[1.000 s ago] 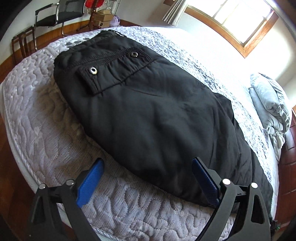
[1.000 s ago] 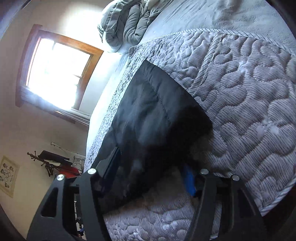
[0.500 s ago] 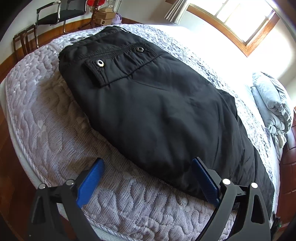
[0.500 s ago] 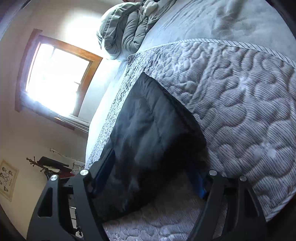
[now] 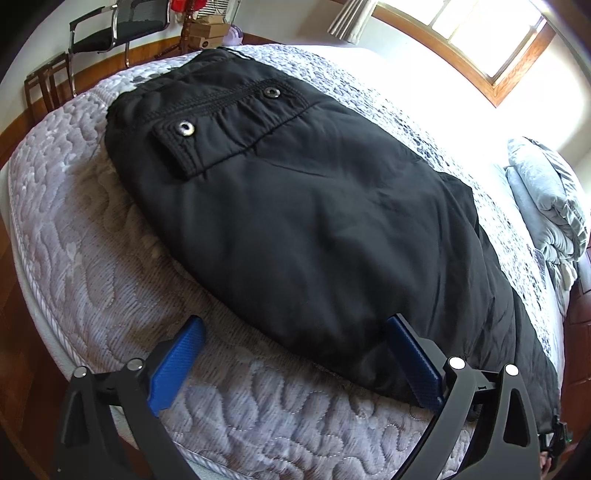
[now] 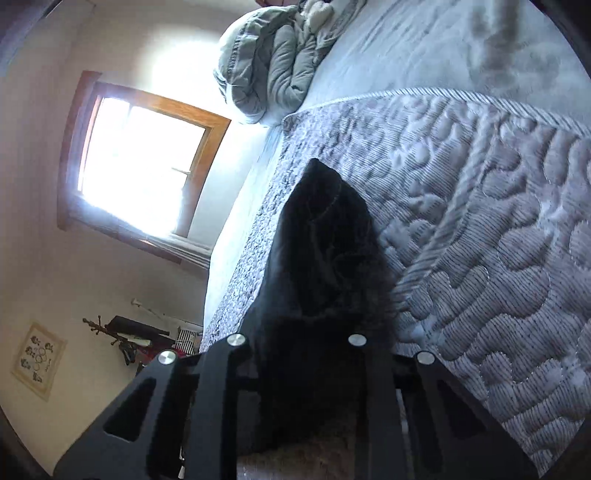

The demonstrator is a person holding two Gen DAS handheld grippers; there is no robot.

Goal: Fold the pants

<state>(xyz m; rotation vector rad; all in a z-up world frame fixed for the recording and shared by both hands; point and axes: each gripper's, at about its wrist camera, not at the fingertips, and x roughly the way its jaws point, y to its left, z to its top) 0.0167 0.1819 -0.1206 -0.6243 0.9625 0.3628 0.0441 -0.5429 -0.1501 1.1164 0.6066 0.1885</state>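
Note:
Black pants (image 5: 295, 206) lie flat on a quilted grey mattress (image 5: 92, 266), their snap-button pocket flap at the far end. My left gripper (image 5: 295, 354) hovers open at the near edge. Its right blue pad (image 5: 413, 365) sits against the hem and its left pad rests over bare quilt. In the right wrist view, the jaws of my right gripper (image 6: 299, 343) are closing on a bunch of the pants (image 6: 325, 258). The fabric stands up in a peak between the fingers and hides the pads.
A folded grey duvet (image 5: 550, 206) lies at the head of the bed, also seen as the duvet (image 6: 269, 70) in the right wrist view. A chair (image 5: 122, 26) and boxes stand past the far end. The wooden floor (image 5: 11, 332) drops off at the left mattress edge.
My right gripper's jaws have come together on the pants fabric, which now rises in a peak. The left gripper has stayed open in about the same place.

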